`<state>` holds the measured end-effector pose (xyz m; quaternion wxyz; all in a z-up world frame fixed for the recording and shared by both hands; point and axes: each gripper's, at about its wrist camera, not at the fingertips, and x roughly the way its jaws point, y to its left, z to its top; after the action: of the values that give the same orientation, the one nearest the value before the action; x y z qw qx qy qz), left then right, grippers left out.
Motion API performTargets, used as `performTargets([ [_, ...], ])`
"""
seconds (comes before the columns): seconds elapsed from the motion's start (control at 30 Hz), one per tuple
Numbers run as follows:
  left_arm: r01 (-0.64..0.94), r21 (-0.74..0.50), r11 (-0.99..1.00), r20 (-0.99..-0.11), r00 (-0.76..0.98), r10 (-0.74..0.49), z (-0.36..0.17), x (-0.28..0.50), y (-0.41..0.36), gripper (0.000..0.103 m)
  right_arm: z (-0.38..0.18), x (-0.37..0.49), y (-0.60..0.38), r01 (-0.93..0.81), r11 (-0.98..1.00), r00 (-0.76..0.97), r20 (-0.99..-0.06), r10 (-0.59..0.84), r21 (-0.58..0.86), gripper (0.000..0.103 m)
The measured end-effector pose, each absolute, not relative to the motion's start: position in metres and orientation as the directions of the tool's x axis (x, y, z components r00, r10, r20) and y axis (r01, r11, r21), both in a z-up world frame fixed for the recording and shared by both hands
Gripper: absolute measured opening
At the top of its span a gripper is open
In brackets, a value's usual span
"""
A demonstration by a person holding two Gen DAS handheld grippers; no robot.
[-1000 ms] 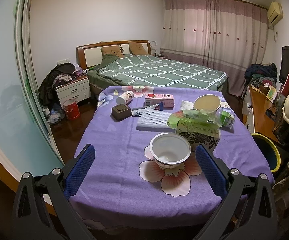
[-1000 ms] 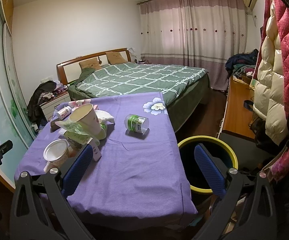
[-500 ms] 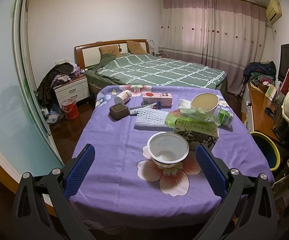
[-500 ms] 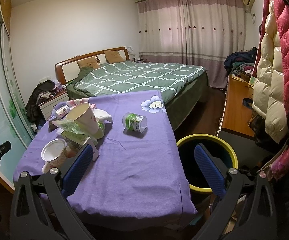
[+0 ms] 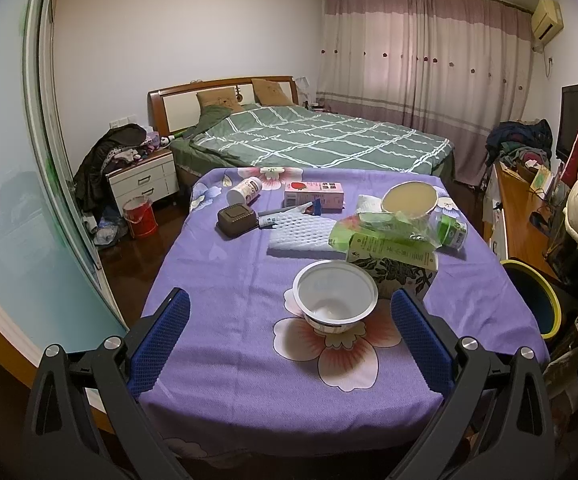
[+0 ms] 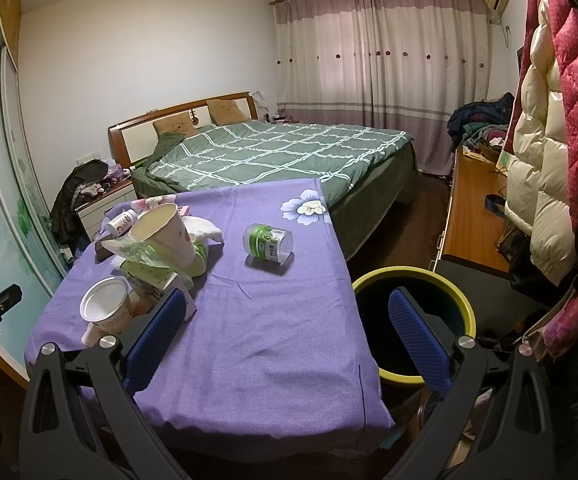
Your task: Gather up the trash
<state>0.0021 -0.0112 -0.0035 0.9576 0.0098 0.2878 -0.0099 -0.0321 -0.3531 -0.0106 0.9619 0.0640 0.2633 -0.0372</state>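
Meanwhile, both grippers hover with fingers spread wide and empty: the left gripper (image 5: 289,336) faces a white plastic bowl (image 5: 335,295) near the table's front edge, the right gripper (image 6: 287,338) the table's right edge, beside a yellow-rimmed bin (image 6: 413,280); a green-labelled jar (image 6: 268,243) lies toppled mid-table.

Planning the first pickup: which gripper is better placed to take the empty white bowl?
Left. The left gripper is open with the white bowl between its fingers; the right gripper faces the bin.
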Motion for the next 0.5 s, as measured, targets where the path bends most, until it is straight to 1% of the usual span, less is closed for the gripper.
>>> performTargets([
  [0.5,0.027,0.015,1.000,-0.554,0.833,-0.014,-0.0064,0.0026,-0.0125,0.099,-0.0124,-0.0315,-0.3544,0.105,0.989,0.857,-0.513,-0.036,0.106,0.097],
])
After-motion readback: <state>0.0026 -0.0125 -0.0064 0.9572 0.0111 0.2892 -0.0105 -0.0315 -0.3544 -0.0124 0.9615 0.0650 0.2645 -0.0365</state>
